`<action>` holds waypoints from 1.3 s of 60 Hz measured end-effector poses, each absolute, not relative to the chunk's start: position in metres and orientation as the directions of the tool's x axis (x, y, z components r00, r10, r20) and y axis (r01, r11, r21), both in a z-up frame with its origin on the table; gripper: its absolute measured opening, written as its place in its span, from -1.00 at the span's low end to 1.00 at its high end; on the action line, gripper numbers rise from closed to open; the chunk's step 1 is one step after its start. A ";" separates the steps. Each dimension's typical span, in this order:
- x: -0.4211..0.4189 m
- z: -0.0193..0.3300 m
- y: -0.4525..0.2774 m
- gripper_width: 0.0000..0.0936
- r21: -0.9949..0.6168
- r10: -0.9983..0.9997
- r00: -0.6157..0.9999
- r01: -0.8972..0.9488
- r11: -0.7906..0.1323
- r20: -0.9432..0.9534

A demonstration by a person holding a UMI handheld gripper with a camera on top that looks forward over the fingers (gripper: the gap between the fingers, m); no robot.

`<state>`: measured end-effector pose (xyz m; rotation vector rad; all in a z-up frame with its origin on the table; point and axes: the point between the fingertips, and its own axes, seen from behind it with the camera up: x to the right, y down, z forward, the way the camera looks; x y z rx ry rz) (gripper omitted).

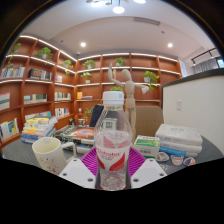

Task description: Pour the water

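One water bottle [113, 135] is squeezed tight between the two fingers of the gripper [112, 165], just beside a paper cup [48, 154] on the table [190, 170]. The bottle should be tipped slowly over the cup. Its cap cannot be made out clearly, and its bottom is hidden.

The two-finger gripper [113, 165] has two broad white plastic fingers [78, 172] with angled flat outer faces. Each finger carries a magenta pad [93, 160] with ribbed texture on its inner face.
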<state>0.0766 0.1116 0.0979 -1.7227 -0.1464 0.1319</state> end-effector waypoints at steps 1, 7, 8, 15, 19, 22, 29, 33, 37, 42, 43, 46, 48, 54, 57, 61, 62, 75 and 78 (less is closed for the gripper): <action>0.076 0.099 0.112 -0.20 -0.989 0.175 0.985 0.022 -0.148 -0.005; 0.077 0.099 0.110 -0.20 -0.988 0.163 0.987 0.024 -0.151 -0.001; 0.080 0.099 0.113 -0.20 -0.988 0.164 0.986 0.025 -0.150 0.000; 0.080 0.099 0.112 -0.02 -0.988 0.153 0.988 0.007 -0.152 -0.016; 0.079 0.099 0.109 0.10 -0.987 0.146 0.989 0.001 -0.163 -0.024; 0.082 0.094 0.106 0.20 -0.981 0.137 0.990 -0.009 -0.194 -0.036; 0.085 0.102 0.078 0.68 -0.975 0.101 0.992 -0.059 -0.216 -0.082; 0.086 0.105 0.053 0.77 -0.970 0.086 0.990 -0.089 -0.227 -0.111; 0.086 0.112 0.024 0.78 -0.969 0.077 0.989 -0.106 -0.224 -0.126; 0.086 0.117 -0.012 0.77 -0.969 0.065 0.990 -0.107 -0.223 -0.124; 0.087 0.116 -0.019 0.77 -0.969 0.059 0.991 -0.106 -0.225 -0.122; 0.088 0.116 -0.043 0.78 -0.966 0.036 0.993 -0.103 -0.236 -0.114; 0.088 0.116 -0.053 0.77 -0.967 0.031 0.994 -0.098 -0.234 -0.108; 0.093 0.117 -0.084 0.78 -0.967 -0.004 0.997 -0.080 -0.242 -0.082; 0.099 0.118 -0.096 0.78 -0.968 -0.034 0.997 -0.075 -0.241 -0.069; 0.102 0.122 -0.109 0.78 -0.972 -0.057 0.997 -0.064 -0.228 -0.052; 0.102 0.124 -0.111 0.78 -0.972 -0.057 0.997 -0.058 -0.226 -0.046; 0.094 0.135 -0.129 0.79 -0.980 -0.024 0.999 -0.037 -0.197 -0.033; 0.097 0.136 -0.130 0.79 -0.980 -0.036 0.999 -0.031 -0.197 -0.025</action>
